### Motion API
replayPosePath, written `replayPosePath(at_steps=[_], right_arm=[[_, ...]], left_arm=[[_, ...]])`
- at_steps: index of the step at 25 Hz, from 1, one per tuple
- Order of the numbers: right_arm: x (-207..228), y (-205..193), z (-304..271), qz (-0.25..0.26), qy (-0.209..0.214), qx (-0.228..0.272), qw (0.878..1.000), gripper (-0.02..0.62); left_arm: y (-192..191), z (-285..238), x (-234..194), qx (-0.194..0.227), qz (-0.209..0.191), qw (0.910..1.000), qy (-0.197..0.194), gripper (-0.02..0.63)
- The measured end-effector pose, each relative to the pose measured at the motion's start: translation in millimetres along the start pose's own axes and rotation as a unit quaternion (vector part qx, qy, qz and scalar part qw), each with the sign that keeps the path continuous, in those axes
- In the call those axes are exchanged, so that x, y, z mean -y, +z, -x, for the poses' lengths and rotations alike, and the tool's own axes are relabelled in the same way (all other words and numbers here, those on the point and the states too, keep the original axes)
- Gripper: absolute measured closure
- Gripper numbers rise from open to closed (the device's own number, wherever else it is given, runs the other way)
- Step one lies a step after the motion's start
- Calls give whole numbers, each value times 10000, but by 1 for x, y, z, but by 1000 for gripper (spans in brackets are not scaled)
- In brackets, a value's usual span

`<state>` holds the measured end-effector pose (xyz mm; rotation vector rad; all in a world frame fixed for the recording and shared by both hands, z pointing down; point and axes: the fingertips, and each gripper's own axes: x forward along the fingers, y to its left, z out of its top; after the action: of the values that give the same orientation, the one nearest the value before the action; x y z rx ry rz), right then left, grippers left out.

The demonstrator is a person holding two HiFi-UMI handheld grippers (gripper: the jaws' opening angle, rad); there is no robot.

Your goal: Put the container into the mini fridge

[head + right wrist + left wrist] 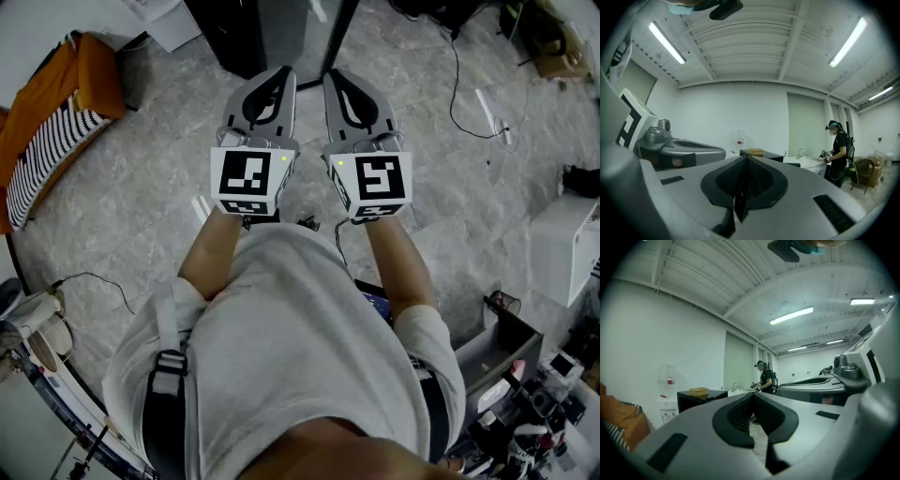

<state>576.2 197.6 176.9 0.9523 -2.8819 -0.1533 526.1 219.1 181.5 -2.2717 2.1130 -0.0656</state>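
Observation:
A tan container (pixel 698 391) (pixel 756 152) stands on top of a low black cabinet (pixel 701 402) some way ahead. In the head view the same black unit (pixel 230 33) shows at the top edge, just beyond my jaws; the container is hidden there. My left gripper (pixel 284 75) (pixel 753 395) and my right gripper (pixel 334 77) (pixel 744 158) are held side by side in front of the person's chest, pointing forward. Both are shut, with nothing between their jaws.
An orange and striped cushion (pixel 52 112) lies at the left on the marbled floor. Cables (pixel 469 103) trail at the upper right. A white box (pixel 567 246) and cluttered gear sit at the right. Another person (pixel 838 152) stands at a sink, near a water dispenser (pixel 738 139).

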Motion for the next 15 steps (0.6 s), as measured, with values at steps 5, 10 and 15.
replayPosePath(at_steps=[5, 10, 15], right_arm=[[-28, -6, -30, -83, 279, 48, 9996, 558], [-67, -12, -70, -95, 947, -74, 9954, 557], [-104, -9, -118, -137, 1405, 15, 9900, 557]], left_arm=[[-12, 6, -27, -123, -112, 9999, 21, 595], [-24, 17, -73, -262, -154, 9986, 424, 595], [-36, 27, -133, -379, -120, 9950, 915, 595]])
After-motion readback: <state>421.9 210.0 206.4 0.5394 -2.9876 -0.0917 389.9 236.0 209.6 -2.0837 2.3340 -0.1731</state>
